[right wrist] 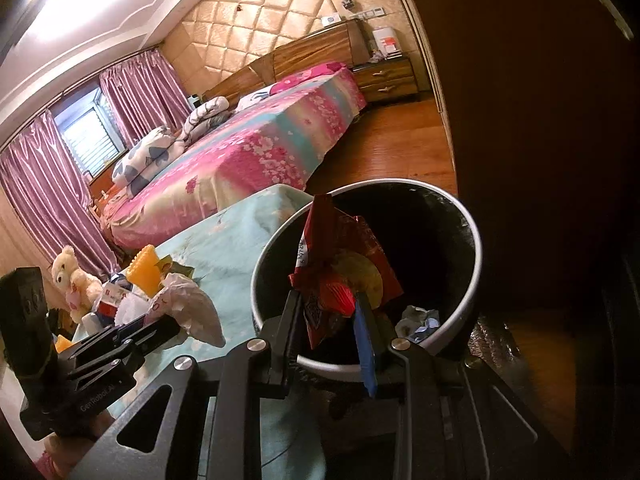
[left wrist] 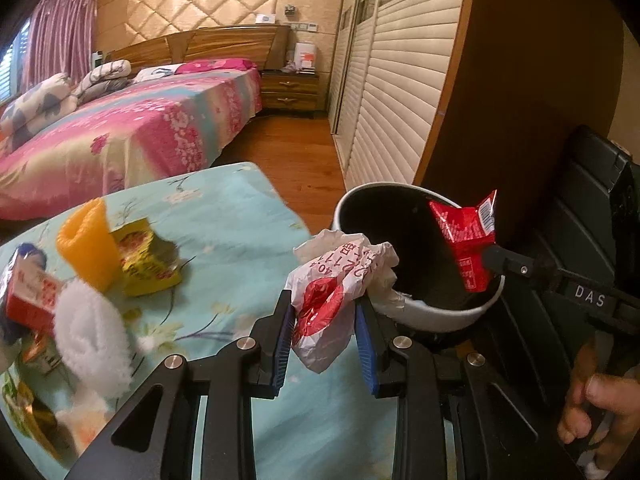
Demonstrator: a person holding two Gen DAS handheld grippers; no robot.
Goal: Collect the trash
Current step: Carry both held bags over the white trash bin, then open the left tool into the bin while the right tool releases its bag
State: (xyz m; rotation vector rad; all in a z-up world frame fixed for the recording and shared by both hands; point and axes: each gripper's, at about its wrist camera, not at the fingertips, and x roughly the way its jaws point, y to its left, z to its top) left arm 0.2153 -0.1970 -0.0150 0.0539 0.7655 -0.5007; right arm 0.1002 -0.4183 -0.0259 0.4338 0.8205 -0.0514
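My left gripper (left wrist: 325, 312) is shut on a crumpled white and red paper wrapper (left wrist: 334, 292) and holds it at the near left rim of the white trash bin (left wrist: 440, 312). My right gripper (right wrist: 328, 312) is shut on a red snack packet (right wrist: 340, 276) and holds it over the bin's dark opening (right wrist: 420, 240). The packet also shows in the left wrist view (left wrist: 466, 236), and the wrapper in the right wrist view (right wrist: 188, 304). Crumpled paper (right wrist: 420, 318) lies in the bin's bottom.
On the light blue flowered cloth (left wrist: 232, 240) lie an orange foam tube (left wrist: 86, 240), a yellow packet (left wrist: 148, 264), white foam netting (left wrist: 94, 340) and a red and white carton (left wrist: 32, 296). A dark cabinet (left wrist: 520, 80) stands behind the bin. A bed (left wrist: 120, 128) lies beyond.
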